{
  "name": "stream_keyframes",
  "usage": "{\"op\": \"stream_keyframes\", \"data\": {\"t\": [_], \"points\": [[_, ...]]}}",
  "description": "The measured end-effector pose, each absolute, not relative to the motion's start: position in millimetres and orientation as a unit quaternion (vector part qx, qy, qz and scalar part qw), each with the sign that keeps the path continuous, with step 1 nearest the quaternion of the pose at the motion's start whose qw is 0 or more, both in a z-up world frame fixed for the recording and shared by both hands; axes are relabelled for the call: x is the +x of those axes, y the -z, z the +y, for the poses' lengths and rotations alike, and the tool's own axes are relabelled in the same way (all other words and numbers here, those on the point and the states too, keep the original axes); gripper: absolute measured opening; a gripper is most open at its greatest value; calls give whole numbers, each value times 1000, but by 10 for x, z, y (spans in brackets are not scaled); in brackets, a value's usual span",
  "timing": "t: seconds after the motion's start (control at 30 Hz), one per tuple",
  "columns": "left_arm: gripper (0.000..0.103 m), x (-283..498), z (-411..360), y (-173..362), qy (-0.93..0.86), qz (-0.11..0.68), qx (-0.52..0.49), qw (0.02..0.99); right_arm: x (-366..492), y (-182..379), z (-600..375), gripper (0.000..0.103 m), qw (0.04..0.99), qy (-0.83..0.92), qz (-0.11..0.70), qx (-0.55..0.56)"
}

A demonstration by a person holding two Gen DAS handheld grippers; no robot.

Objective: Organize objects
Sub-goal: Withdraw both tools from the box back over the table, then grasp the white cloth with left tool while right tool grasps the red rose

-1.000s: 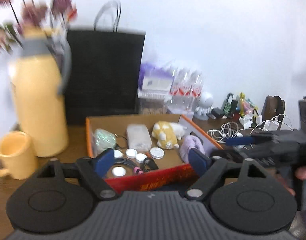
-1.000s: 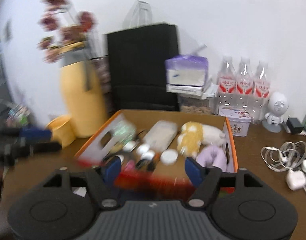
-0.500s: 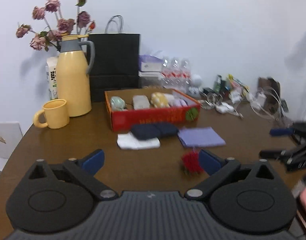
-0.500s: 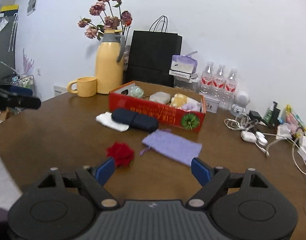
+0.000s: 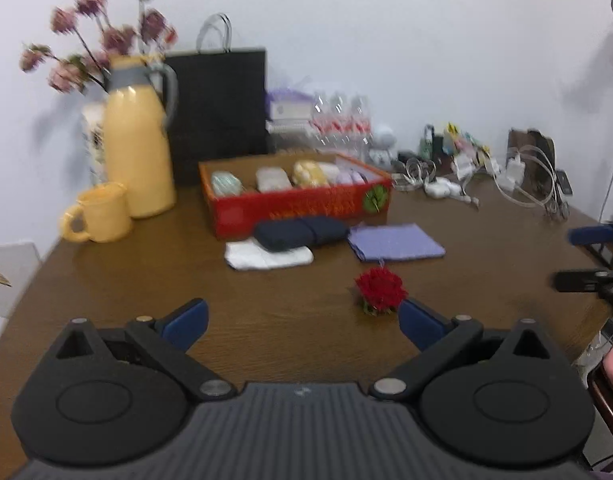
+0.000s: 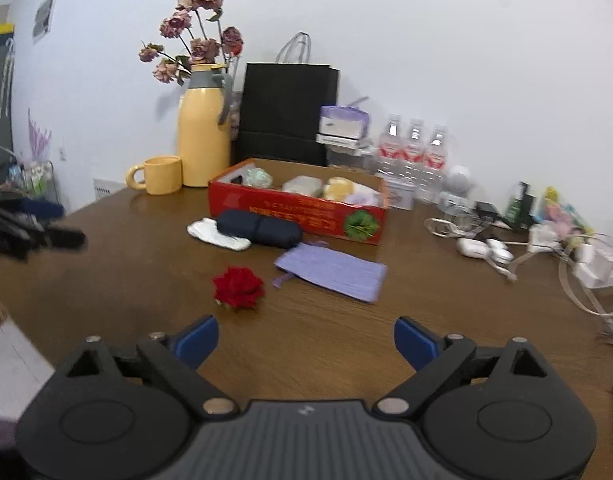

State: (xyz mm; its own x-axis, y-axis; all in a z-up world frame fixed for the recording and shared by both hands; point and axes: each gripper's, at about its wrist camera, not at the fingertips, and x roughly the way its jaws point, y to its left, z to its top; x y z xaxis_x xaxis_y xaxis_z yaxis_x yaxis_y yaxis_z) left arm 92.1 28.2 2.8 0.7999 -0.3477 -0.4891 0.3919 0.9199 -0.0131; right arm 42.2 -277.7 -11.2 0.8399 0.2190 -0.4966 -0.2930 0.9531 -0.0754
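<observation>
My left gripper (image 5: 302, 322) and right gripper (image 6: 305, 338) both hover above the wooden table (image 6: 426, 320) with jaws spread wide, holding nothing. A red fabric rose (image 6: 238, 287) lies just ahead of them. Beyond it lie a lilac pouch (image 6: 332, 273), a dark blue case (image 6: 259, 228) resting partly on a white cloth (image 6: 218, 234), and the red box (image 6: 298, 210) of small items.

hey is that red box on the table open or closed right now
Open. The red box has no lid over it, and the right wrist view looks straight down onto a green pouch and a yellow plush inside.
</observation>
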Motion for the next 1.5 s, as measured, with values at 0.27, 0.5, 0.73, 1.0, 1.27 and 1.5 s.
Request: {"op": "stream_keyframes", "data": {"t": [0.27, 0.5, 0.73, 1.0, 1.27, 1.5], "points": [[103, 1555, 32, 335, 179, 278, 33, 943, 1281, 699, -2128, 89, 945, -157, 278, -73], [103, 2293, 7, 518, 150, 295, 53, 942, 1790, 898, -1926, 57, 933, -178, 307, -64], [103, 3190, -67, 686, 167, 327, 57, 929, 2043, 980, -1850, 40, 929, -186, 312, -75], [55, 3307, -79, 786, 159, 336, 66, 926, 2066, 979, -1896, 39, 931, -183, 311, -56], [9, 2661, -157, 789, 128, 297, 127, 938, 1804, 959, -1925, 37, 931, -187, 312, -44], [6, 1884, -74, 645, 174, 319, 45, 930, 1435, 803, -2054, 36, 941, -168, 292, -39]]}}
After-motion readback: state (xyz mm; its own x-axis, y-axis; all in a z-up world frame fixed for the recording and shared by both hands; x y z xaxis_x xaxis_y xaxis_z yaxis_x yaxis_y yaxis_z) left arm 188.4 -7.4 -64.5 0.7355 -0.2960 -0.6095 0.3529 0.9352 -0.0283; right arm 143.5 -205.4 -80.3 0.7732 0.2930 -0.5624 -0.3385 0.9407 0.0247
